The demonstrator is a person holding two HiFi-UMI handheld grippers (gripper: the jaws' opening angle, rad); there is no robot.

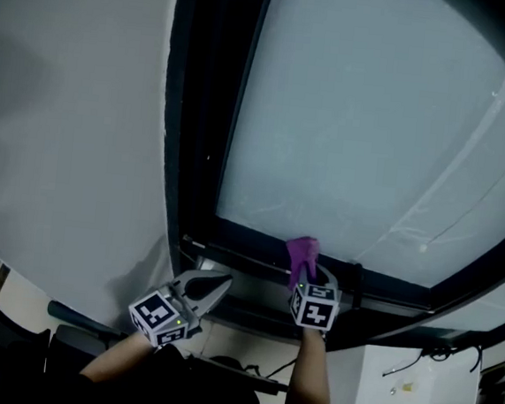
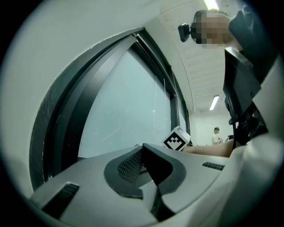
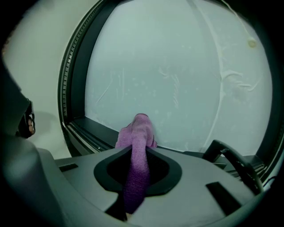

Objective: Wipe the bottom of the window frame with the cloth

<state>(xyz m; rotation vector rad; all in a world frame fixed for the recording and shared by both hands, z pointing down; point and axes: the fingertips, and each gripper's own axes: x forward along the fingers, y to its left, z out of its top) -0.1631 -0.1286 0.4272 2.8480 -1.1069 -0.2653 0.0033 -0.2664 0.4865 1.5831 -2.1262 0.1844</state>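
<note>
Right gripper view: wiping step judged in hand, with the purple cloth (image 3: 138, 133) clamped in the right tool (image 3: 137, 153) and set against the bottom of the window frame (image 3: 95, 133) beside the glass (image 3: 177, 75), left tool (image 2: 144, 153) closed on nothing; next, likely sliding along it, keeping contact.

The dark bottom rail of the window frame (image 1: 240, 240) runs under the pale glass pane (image 1: 367, 119), with narrow grooved tracks along its near side. A purple cloth (image 1: 302, 251) lies bunched on this rail, touching it where rail and glass meet. Near the cloth, to its right, a black handle (image 3: 231, 156) rises from the same rail.
</note>
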